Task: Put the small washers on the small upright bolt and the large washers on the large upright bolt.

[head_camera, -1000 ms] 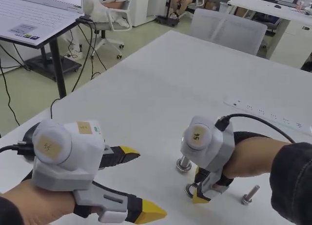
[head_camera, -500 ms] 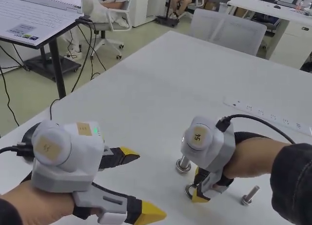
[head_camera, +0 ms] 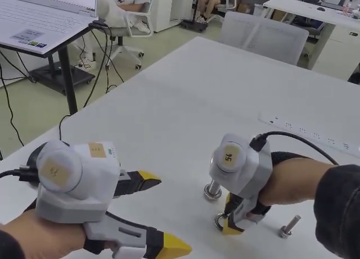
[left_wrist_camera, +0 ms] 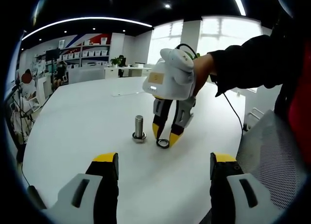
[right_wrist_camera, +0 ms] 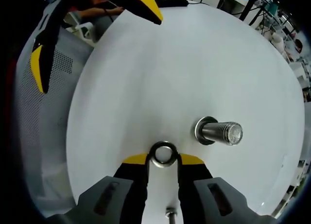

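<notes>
Pinching washer point(right_wrist_camera: 163, 145), right gripper point(right_wrist_camera: 164, 159) beside bolt point(right_wrist_camera: 218, 131).

silver washer point(right_wrist_camera: 163, 147), yellow-tipped right gripper point(right_wrist_camera: 164, 160)

Three close views; common bolt point(left_wrist_camera: 139, 128), seemingly
</notes>
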The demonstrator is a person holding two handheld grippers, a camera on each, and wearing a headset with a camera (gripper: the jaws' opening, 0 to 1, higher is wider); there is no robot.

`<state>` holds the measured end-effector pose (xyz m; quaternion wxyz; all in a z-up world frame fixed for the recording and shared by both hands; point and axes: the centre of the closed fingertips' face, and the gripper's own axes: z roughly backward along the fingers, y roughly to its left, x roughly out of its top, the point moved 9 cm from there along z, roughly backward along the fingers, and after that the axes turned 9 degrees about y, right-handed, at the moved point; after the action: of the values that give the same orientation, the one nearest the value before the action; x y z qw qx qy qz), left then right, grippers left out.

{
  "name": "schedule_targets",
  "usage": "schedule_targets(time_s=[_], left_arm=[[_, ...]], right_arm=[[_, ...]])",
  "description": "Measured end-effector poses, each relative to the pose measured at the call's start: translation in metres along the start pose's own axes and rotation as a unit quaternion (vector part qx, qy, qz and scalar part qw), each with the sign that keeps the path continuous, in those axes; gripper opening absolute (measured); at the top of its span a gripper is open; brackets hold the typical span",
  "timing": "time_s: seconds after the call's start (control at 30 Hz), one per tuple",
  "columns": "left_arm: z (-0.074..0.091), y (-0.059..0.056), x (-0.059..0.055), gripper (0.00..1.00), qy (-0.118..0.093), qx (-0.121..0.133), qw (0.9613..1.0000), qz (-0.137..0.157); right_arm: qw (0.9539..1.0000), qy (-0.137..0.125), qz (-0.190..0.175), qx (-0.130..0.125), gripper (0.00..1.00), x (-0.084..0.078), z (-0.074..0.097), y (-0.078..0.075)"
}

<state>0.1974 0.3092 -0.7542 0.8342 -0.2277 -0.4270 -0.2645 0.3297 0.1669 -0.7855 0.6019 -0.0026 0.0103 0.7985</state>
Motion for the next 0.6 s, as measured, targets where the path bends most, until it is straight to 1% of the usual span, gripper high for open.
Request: schedule_targets(time_s=[0.17, 0.33, 0.6], left_arm=[[0.000, 0.000, 0.001, 0.77, -0.001, -0.001, 1.0000, -0.001], [-0.001, 0.000, 0.001, 0.77, -0.002, -0.002, 1.0000, -0.003], [-0.003, -0.001, 0.002, 0.77, -0.004, -0.004, 1.0000, -0.004]], right_arm=[[1.0000, 0.002, -0.004, 0.000, 0.23, -0.005, 0.005, 0.000], [0.9999, 0.000, -0.014, 0.002, 0.23, -0.011, 0.013, 0.000], [0.9998, 0.002, -0.018, -0.011, 0.23, -0.020, 0.030, -0.001]])
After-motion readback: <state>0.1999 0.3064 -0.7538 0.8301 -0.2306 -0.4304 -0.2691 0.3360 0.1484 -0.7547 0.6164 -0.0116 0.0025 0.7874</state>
